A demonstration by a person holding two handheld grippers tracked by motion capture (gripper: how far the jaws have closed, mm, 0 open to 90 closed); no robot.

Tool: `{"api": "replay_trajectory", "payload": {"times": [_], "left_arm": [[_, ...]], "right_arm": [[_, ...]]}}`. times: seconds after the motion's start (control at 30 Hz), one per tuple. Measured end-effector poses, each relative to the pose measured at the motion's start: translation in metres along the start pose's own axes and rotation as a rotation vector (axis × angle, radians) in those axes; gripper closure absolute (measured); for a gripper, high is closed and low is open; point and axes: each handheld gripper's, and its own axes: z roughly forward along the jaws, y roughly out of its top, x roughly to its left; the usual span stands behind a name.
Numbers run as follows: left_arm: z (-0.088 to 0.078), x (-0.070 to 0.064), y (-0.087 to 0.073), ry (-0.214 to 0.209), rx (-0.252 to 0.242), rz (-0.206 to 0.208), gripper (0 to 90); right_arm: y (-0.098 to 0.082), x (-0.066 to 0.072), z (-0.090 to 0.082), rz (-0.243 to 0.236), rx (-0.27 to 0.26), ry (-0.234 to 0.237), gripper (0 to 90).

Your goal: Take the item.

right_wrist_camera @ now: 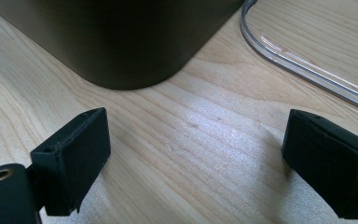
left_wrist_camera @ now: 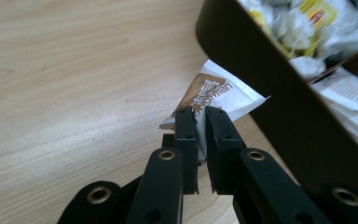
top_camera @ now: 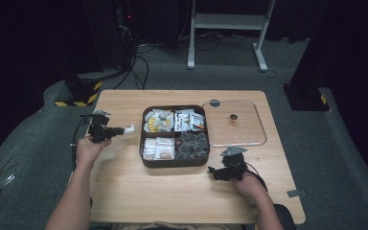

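From above, a brown divided tray (top_camera: 144, 143) sits mid-table (top_camera: 124, 191), packets in its four compartments, and a clear lid (top_camera: 261, 127) lies flat just to its right. The left gripper (top_camera: 124, 129) hovers left of the tray, pinching a white sachet (top_camera: 128, 129); the right gripper (top_camera: 212, 170) rests near the tray's near-right corner.

Along the left gripper (left_wrist_camera: 200, 112), both jaws are clamped on the white-and-brown sachet (left_wrist_camera: 223, 95) just outside the tray wall (left_wrist_camera: 270, 88).

Along the right gripper (right_wrist_camera: 196, 140), jaws spread wide over bare wood, with the tray corner (right_wrist_camera: 135, 51) and lid edge (right_wrist_camera: 307, 65) beyond.
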Motion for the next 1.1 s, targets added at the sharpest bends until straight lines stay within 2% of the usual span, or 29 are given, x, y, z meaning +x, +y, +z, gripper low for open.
{"api": "replay_trajectory", "payload": {"times": [0.13,0.33,0.53,0.63,0.7,0.9,0.97,1.1], "left_arm": [[0.014,-0.002,0.000,0.006,0.048,0.002,84.0],[0.026,-0.002,-0.002,0.004,0.067,-0.002,84.0],[0.030,-0.002,-0.002,0.004,0.051,-0.001,83.5],[0.034,-0.004,-0.003,-0.004,0.074,0.010,82.8],[0.034,-0.005,-0.003,0.000,0.067,0.010,81.7],[0.033,-0.004,-0.003,-0.019,0.056,-0.009,74.6],[0.032,-0.003,-0.003,-0.040,0.052,-0.022,70.7],[0.030,-0.004,-0.002,-0.034,0.048,-0.018,64.4]], "right_arm": [[0.000,0.000,0.000,-0.001,-0.001,0.000,7.7],[0.000,0.000,0.000,-0.002,0.001,0.001,7.8],[0.000,0.000,0.000,0.000,0.001,0.000,7.8],[0.000,0.000,0.000,-0.002,0.000,0.000,7.8],[0.000,0.000,0.000,-0.002,0.000,0.000,7.8],[0.000,0.000,0.000,0.000,0.001,0.000,7.8],[0.000,0.000,0.000,0.001,0.001,0.000,7.8],[0.000,0.000,0.000,0.001,0.001,0.000,7.8]]}}
